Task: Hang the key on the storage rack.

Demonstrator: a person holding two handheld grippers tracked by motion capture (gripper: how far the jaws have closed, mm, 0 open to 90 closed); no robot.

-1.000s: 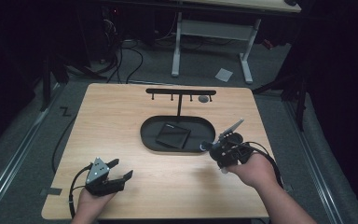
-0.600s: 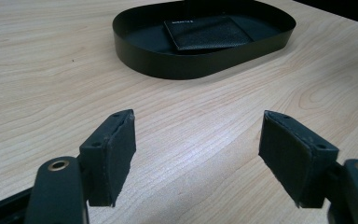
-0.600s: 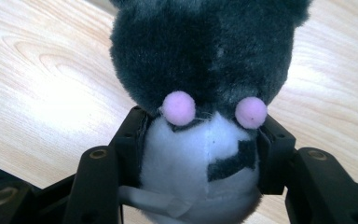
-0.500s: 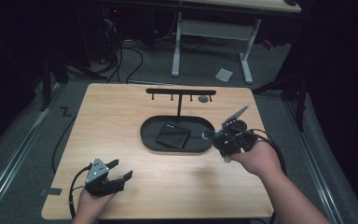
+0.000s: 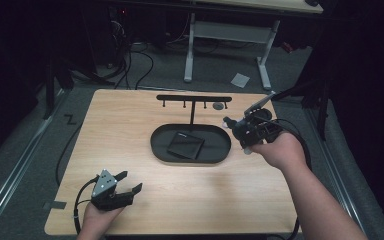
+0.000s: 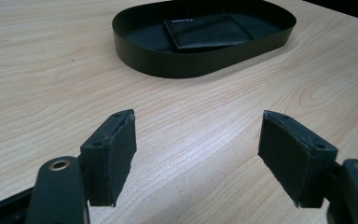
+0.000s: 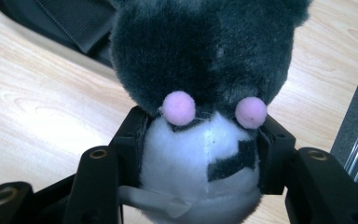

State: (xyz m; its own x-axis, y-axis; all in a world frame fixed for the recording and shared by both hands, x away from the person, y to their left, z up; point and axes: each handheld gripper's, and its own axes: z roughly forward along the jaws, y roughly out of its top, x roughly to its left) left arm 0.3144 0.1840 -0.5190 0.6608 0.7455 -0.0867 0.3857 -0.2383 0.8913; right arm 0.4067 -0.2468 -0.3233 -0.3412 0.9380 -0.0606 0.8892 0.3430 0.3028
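My right gripper (image 5: 235, 127) is shut on a small plush toy (image 7: 205, 88), dark grey on top with two pink dots and a white belly; both jaws press its white body. It hangs just right of the black oval tray (image 5: 160, 150), near the rack. A black wallet (image 5: 185, 145) lies flat inside the tray, and in the left gripper view the same wallet (image 6: 207, 30) rests in the tray (image 6: 186, 70) ahead. My left gripper (image 5: 127, 184) rests at the table's near left, jaws open, nothing between them.
A black T-shaped rack (image 5: 194, 98) with small pegs stands behind the tray, a small round object (image 5: 219, 106) hanging on it. The wooden table (image 5: 125, 130) ends just right of the right hand. Cables and a desk frame (image 5: 227, 32) lie on the floor beyond.
My right gripper has carried the plush toy away from me and upward, from the tray's right edge toward the rack's right end. The left gripper has stayed put.
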